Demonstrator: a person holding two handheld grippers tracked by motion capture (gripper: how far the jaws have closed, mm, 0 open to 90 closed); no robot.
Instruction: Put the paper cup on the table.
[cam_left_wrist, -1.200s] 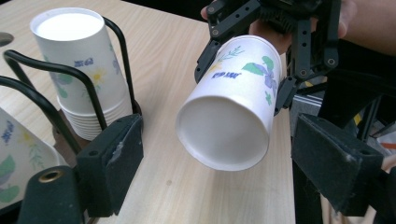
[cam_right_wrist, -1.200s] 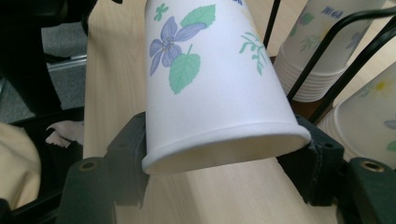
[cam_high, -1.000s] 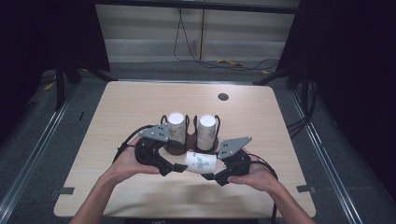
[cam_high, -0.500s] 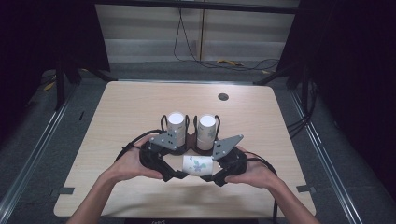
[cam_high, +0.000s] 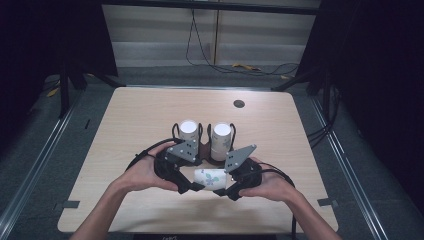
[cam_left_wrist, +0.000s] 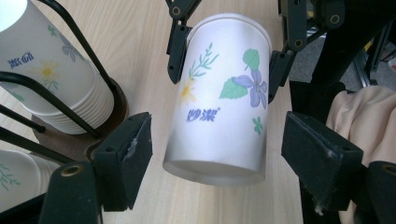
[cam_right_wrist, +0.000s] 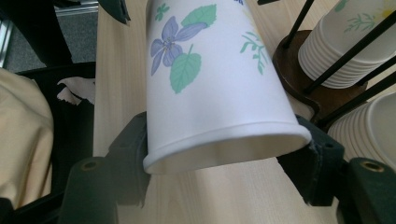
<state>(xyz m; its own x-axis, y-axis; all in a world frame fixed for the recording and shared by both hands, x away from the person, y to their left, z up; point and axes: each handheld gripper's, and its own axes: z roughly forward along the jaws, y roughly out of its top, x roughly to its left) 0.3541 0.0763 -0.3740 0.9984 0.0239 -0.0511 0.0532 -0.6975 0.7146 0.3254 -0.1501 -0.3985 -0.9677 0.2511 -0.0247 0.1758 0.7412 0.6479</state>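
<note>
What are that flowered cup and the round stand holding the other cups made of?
The cup looks like paper: matte white wall, printed flowers, a rolled rim at its open end. The stand seems to be a dark brown, probably wooden base with thin black rods, likely metal wire. The table looks like pale wood or laminate, with visible grain.

A paper cup (cam_left_wrist: 223, 100) with a matt white, flower-printed wall is seen between matt black plastic pads (cam_left_wrist: 133, 149), scuffed at the edges. Beneath it, pale wood-grain table (cam_high: 150, 115); beside it, a dark glossy wooden base (cam_right_wrist: 299, 70) with thin black metal rods.
</note>
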